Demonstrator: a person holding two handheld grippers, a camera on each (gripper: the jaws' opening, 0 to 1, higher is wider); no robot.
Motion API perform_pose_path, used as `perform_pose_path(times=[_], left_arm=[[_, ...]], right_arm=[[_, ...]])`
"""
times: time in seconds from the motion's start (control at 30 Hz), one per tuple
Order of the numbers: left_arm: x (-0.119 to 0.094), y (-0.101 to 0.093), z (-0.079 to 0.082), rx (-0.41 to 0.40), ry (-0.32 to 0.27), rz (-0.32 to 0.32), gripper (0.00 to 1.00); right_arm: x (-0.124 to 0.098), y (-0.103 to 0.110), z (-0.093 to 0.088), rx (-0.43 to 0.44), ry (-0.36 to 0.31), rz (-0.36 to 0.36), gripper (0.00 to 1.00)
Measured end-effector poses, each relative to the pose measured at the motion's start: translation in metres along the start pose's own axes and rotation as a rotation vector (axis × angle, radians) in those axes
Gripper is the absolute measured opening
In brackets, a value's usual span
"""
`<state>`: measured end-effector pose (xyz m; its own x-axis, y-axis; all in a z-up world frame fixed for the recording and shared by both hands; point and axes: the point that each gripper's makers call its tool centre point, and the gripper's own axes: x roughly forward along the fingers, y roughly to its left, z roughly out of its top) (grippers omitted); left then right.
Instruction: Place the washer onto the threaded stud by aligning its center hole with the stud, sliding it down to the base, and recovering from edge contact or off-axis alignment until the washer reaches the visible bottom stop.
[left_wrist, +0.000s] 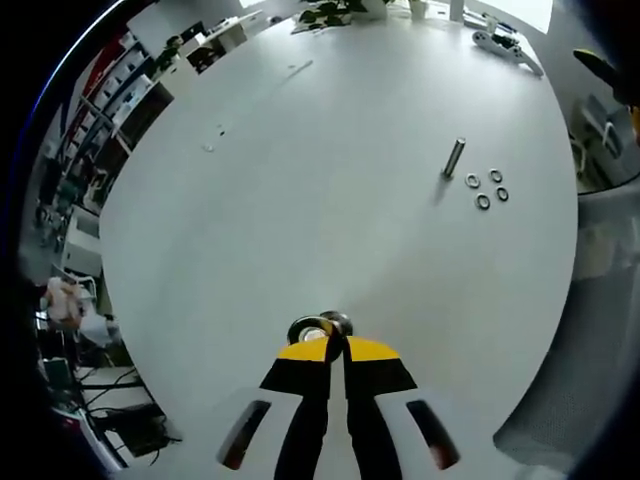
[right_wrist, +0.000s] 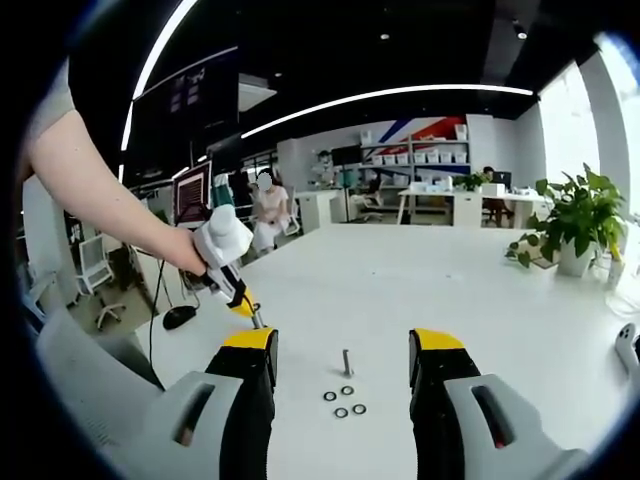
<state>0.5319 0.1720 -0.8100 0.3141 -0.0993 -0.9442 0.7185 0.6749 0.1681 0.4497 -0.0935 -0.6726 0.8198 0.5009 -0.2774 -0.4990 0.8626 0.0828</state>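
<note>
Presently a washer (left_wrist: 312, 329) is gripped at the tips of the left tongs (left_wrist: 331, 348), clenched on it, above the white counter (left_wrist: 300, 200). Well apart from it, the threaded stud (left_wrist: 454, 157) is seen standing upright, with four spare washers (left_wrist: 488, 188) lying just beside it. The right tongs (right_wrist: 343, 345) are held released, wide apart, with the stud framed between them

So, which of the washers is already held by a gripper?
The small metal ring washer between the left gripper fingers; the other four washers lie loose beside the upright threaded stud.
</note>
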Motion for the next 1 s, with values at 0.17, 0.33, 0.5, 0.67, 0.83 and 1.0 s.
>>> perform_pose_path(times=[0.17,0.33,0.5,0.67,0.83,1.0], left_arm=[[0.001,0.0003,-0.0019,-0.001,0.006,-0.002,0.02],[0.0004,0.0,-0.0018,-0.005,0.003,0.0,0.02],[-0.0021,-0.0027,-0.0016,-0.001,0.0,0.004,0.02],[-0.0029,-0.0019,-0.0011,0.003,-0.008,0.007,0.03],[-0.0043,-0.005,-0.0007,0.007,-0.009,0.005,0.03],[-0.0043,-0.0029,-0.0003,-0.005,-0.015,0.006,0.03]], right_arm=[[-0.0003,-0.0003,0.0001,0.0,0.0,-0.002,0.55],[-0.0001,-0.001,-0.0002,0.002,0.0,-0.003,0.55],[0.0,-0.0005,-0.0007,0.0,0.002,-0.002,0.55],[-0.0001,-0.0009,-0.001,0.0,0.003,-0.003,0.55],[-0.0004,-0.0011,-0.0005,-0.001,0.003,-0.005,0.55],[-0.0006,-0.0012,-0.0005,-0.001,0.002,-0.004,0.55]])
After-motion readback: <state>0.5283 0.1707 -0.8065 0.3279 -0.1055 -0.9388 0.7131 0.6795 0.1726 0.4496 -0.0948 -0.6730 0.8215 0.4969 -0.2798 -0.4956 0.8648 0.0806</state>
